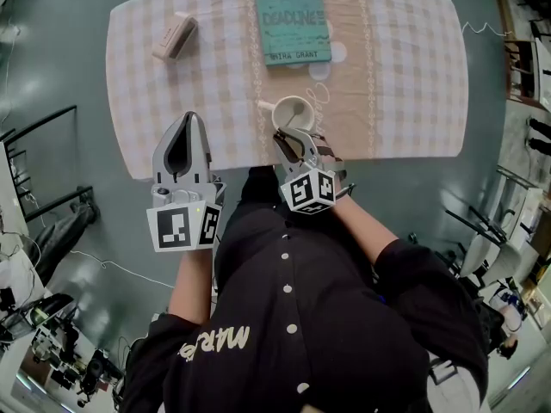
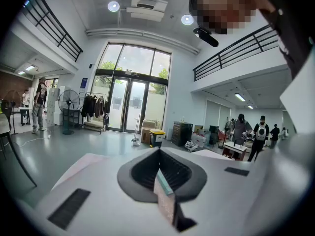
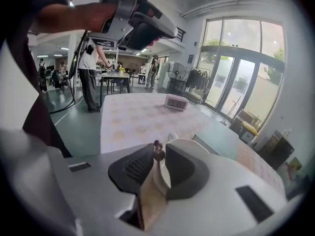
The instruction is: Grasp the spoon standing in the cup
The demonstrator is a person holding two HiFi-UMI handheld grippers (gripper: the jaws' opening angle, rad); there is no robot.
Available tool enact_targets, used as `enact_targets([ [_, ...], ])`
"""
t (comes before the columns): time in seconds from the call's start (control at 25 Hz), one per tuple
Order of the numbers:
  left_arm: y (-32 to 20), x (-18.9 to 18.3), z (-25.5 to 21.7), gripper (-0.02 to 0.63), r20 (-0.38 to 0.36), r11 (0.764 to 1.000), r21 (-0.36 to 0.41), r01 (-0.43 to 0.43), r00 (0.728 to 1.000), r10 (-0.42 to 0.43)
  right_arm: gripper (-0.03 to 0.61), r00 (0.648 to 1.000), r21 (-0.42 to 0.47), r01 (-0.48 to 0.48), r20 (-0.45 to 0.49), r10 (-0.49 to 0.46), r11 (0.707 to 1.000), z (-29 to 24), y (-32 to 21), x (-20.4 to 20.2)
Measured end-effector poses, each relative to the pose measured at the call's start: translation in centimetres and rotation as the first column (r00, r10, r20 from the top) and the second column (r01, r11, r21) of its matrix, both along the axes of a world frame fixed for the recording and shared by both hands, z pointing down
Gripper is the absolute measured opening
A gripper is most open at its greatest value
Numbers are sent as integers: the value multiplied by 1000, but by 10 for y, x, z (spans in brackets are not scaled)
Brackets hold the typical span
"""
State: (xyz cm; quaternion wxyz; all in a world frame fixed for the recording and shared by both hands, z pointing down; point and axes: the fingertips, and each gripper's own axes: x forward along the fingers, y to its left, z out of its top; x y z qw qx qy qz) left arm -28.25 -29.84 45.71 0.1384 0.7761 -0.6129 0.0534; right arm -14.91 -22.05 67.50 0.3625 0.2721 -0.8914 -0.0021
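**Right gripper** (image 3: 158, 157): the jaws are closed on the upright handle of the spoon (image 3: 158, 150). Its dark knobbed tip shows just above the pads. Contact appears made on both sides, though the wide lens makes the far pad's seating hard to confirm. The spoon stands in the white cup (image 1: 306, 108), which sits near the front edge of the bench (image 1: 396, 76), directly ahead of the person. The gripper reaches from the near side, tilted downward over the rim.

**Left gripper** (image 1: 188, 120): the jaws are closed together with nothing between them. It hovers over the bench edge to the left of the cup and does not touch it.

**Assessment:** the step in hand is securing the hold.
- The grip sits high, close to the knob, and a hold that near the end may let the handle pivot.
- Firm, even pressure with the pads square to the handle is recommended.
- The lift should then go straight along the handle's line, so the bowl clears the rim without dragging the cup over.
- Avoid pushing forward, since nothing steadies the cup.

The book (image 1: 293, 21) and the small clock (image 1: 175, 35) lie well clear at the far side.
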Motion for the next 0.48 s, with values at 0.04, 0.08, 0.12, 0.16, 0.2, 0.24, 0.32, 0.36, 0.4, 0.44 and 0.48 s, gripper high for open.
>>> enact_targets([
  [0.04,1,0,0,11,0,1000,-1,1,1000,-1,75,1000,8,-2,-18,2,1000,1,0,0],
  [0.08,1,0,0,11,0,1000,-1,2,1000,-2,74,1000,13,-5,-27,5,1000,2,0,0],
  [0.12,2,0,-1,11,0,1000,-2,3,1000,-3,74,1000,14,-10,-28,10,1000,1,-1,0],
  [0.16,2,0,-1,11,0,1000,-1,4,1000,-4,72,1000,13,-14,-25,14,1000,1,-1,0],
  [0.2,3,0,-2,11,1,1000,-1,5,1000,-5,71,1000,13,-17,-22,17,1000,0,-2,0],
  [0.24,3,0,-2,11,1,1000,0,5,1000,-5,71,1000,14,-19,-19,19,1000,-1,-2,0],
  [0.32,3,0,-2,11,1,1000,1,6,1000,-6,67,1000,20,-23,-15,23,1000,-2,-4,2],
  [0.36,2,0,-3,11,1,1000,3,6,1000,-6,66,1000,23,-27,-13,27,999,-4,-6,3],
  [0.4,2,1,-4,11,1,1000,6,6,1000,-6,64,999,25,-32,-9,32,999,-5,-7,5],
  [0.44,1,1,-5,11,1,1000,10,6,1000,-6,63,999,25,-38,-4,38,999,-7,-9,6],
  [0.48,1,1,-6,11,0,1000,14,5,1000,-5,61,999,24,-47,4,47,999,-9,-12,8],
])
